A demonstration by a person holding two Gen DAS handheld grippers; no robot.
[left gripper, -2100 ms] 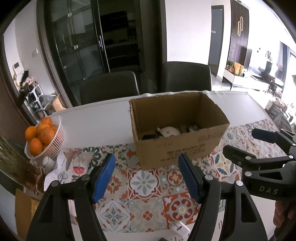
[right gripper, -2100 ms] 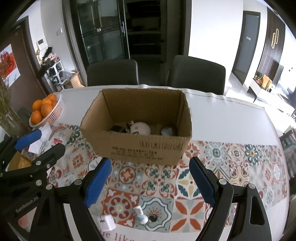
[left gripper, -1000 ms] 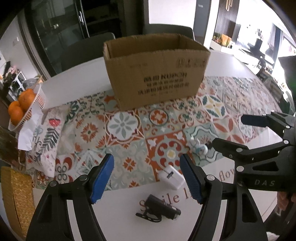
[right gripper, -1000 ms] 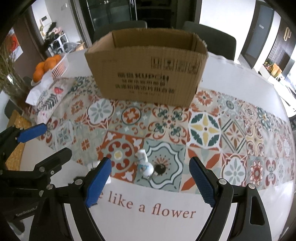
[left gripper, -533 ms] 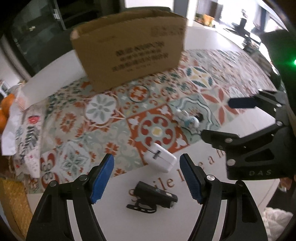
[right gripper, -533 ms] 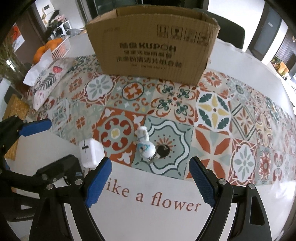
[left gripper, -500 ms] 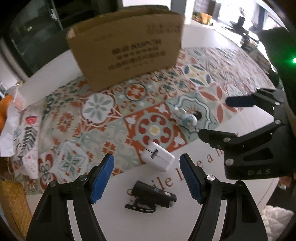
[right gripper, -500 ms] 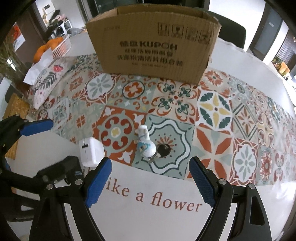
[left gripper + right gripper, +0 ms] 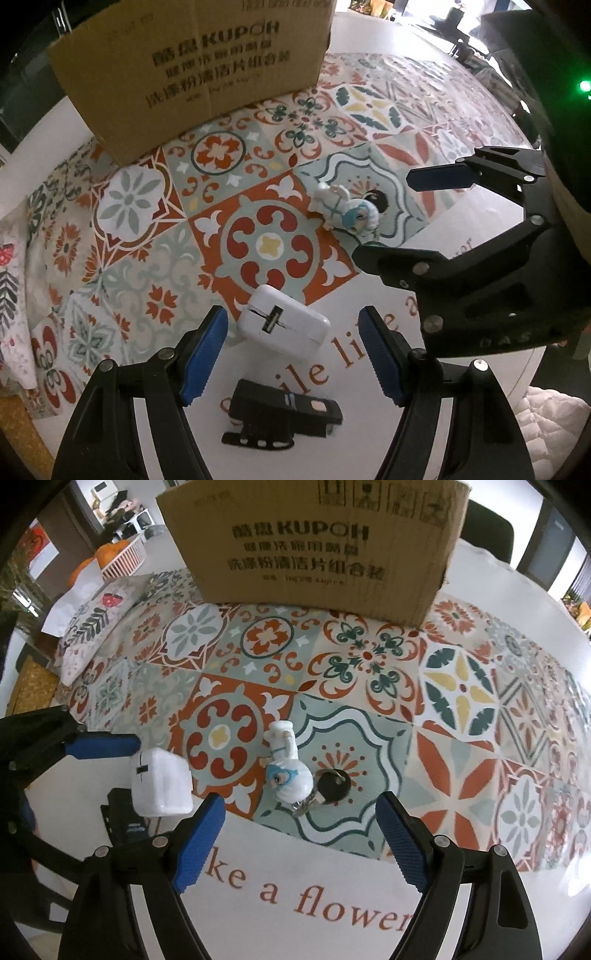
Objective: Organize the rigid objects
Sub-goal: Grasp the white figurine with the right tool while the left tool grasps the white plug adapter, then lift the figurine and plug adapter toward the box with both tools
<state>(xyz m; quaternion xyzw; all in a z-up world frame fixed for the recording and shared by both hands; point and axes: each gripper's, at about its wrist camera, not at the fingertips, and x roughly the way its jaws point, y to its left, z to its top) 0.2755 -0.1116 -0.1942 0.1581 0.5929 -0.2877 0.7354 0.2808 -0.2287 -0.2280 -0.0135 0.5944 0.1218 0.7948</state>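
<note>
A white power adapter [image 9: 284, 322] lies on the patterned cloth, just ahead of and between the fingers of my open left gripper [image 9: 295, 354]. A black bike light [image 9: 284, 416] lies nearer, under that gripper. A small white figurine with blue hair [image 9: 288, 764] lies on its side with a black round base [image 9: 333, 786] beside it, just ahead of my open right gripper [image 9: 301, 843]. The figurine also shows in the left wrist view [image 9: 347, 210]. The adapter also shows in the right wrist view [image 9: 160, 782]. A cardboard box [image 9: 317, 542] stands behind them.
A basket of oranges [image 9: 110, 559] and a flowered pouch [image 9: 92, 631] sit at the far left. A woven mat [image 9: 31, 688] lies at the left table edge. A dark chair [image 9: 487, 520] stands behind the box.
Both grippers have moved down and forward toward the table. The adapter now sits between the left fingers and the figurine is closer to the right gripper. Both stay open.
</note>
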